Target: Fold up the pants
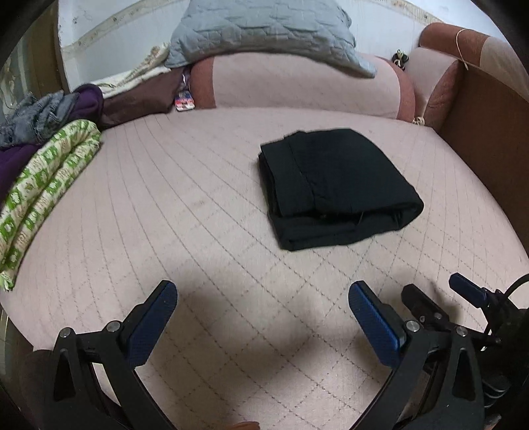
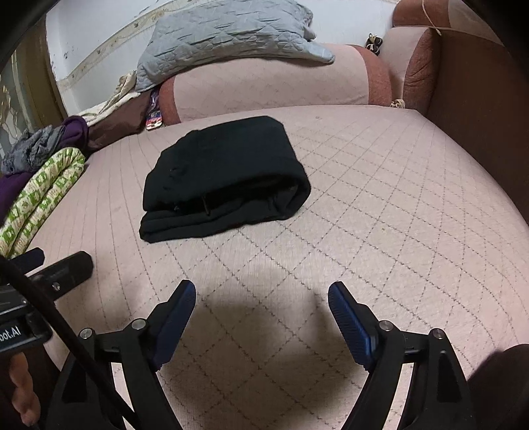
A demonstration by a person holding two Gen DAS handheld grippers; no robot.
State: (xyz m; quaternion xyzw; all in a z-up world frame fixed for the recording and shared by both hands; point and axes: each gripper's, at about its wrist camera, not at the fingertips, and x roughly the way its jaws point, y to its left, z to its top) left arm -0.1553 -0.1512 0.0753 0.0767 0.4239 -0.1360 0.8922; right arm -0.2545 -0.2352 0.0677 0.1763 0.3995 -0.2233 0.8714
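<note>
Black pants [image 1: 334, 187] lie folded into a compact rectangle on the pink quilted sofa seat [image 1: 205, 231]; they also show in the right wrist view [image 2: 221, 178]. My left gripper [image 1: 263, 291] is open and empty, hovering above the seat well short of the pants. My right gripper [image 2: 261, 291] is open and empty, also short of the pants. The right gripper's fingers [image 1: 466, 289] show at the lower right of the left wrist view. The left gripper's fingers [image 2: 62, 268] show at the left of the right wrist view.
A green-patterned folded cloth [image 1: 43, 198], purple fabric and grey denim [image 1: 36, 112] pile at the left edge. A grey quilted pillow [image 1: 264, 29] rests on the backrest [image 1: 297, 86]. A brown armrest [image 1: 489, 115] bounds the right side.
</note>
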